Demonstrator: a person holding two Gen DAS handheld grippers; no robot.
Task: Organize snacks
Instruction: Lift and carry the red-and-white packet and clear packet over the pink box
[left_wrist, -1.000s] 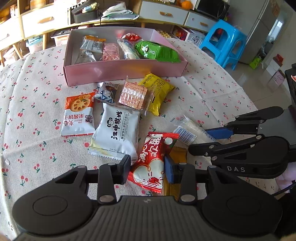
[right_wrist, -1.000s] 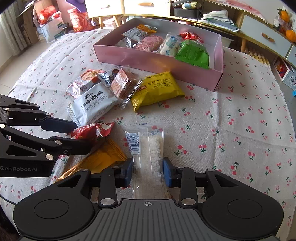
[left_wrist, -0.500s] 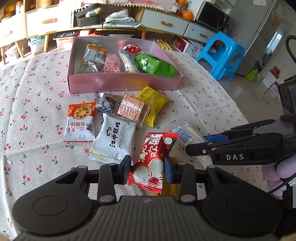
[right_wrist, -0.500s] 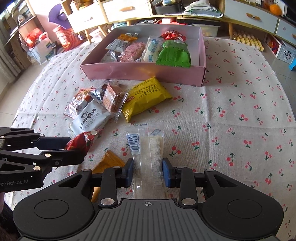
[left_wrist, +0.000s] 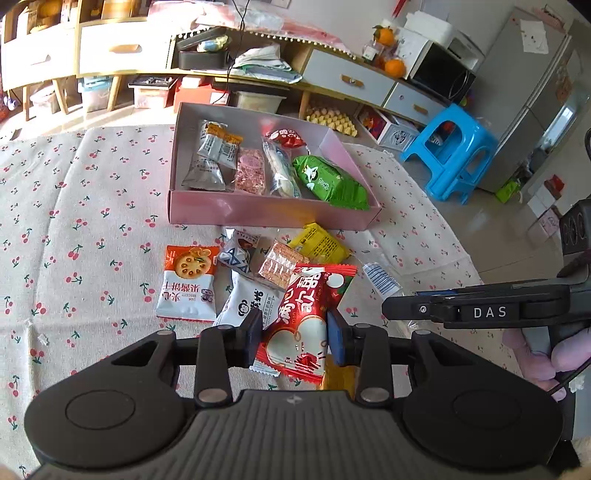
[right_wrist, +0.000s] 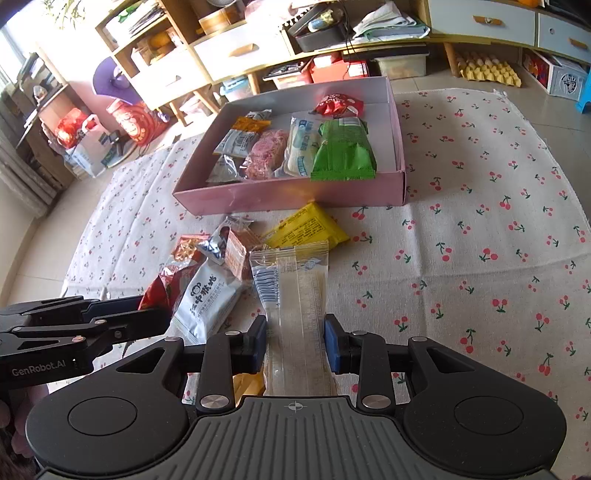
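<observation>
Two packets have been lifted off the desk (right_wrist: 480, 229) within the last second: a red snack packet (left_wrist: 306, 321) is clamped in the left tool (left_wrist: 294, 336), and a clear wafer packet (right_wrist: 295, 314) is pinched in the right tool (right_wrist: 294, 342), both tools narrowed onto their loads. The pink box (left_wrist: 273, 214) now sits farther below and ahead of both packets. Nearer than the box, a white packet (right_wrist: 207, 302), a yellow packet (right_wrist: 306, 227) and an orange biscuit packet (left_wrist: 188, 282) remain loose, so the sorting is judged only partly done.
</observation>
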